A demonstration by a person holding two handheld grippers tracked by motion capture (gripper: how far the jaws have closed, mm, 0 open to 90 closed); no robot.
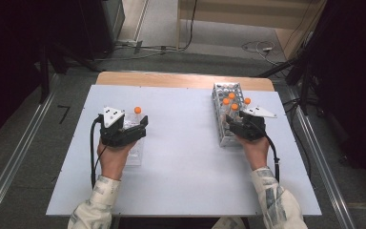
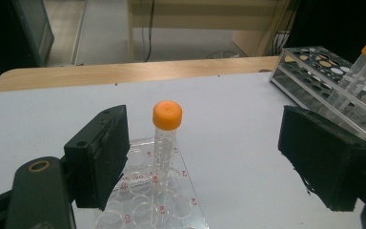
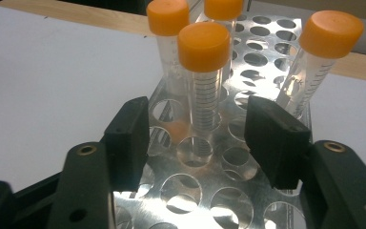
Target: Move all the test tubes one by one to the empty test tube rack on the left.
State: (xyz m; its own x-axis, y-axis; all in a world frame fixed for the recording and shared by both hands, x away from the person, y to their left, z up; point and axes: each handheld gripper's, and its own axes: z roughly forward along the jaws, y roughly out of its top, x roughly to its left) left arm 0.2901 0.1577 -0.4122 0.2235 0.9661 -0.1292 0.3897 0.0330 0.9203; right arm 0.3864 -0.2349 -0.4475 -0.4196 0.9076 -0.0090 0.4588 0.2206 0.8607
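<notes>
Right gripper (image 3: pixel 198 138) is over the near end of the metal tube rack (image 3: pixel 248 191), jaws partly open, straddling the nearest orange-capped tube (image 3: pixel 204 71), pads not touching it. To grip well: centre the pads on the tube wall below the cap, close squarely, lift straight up so it clears its hole. Three more capped tubes sit in that rack just behind; the far holes look empty. Left gripper (image 2: pixel 202 157) is wide open, holding nothing, around the single tube (image 2: pixel 166 138) standing in the clear acrylic rack (image 2: pixel 143 210); probably seated in a far-row hole.
</notes>
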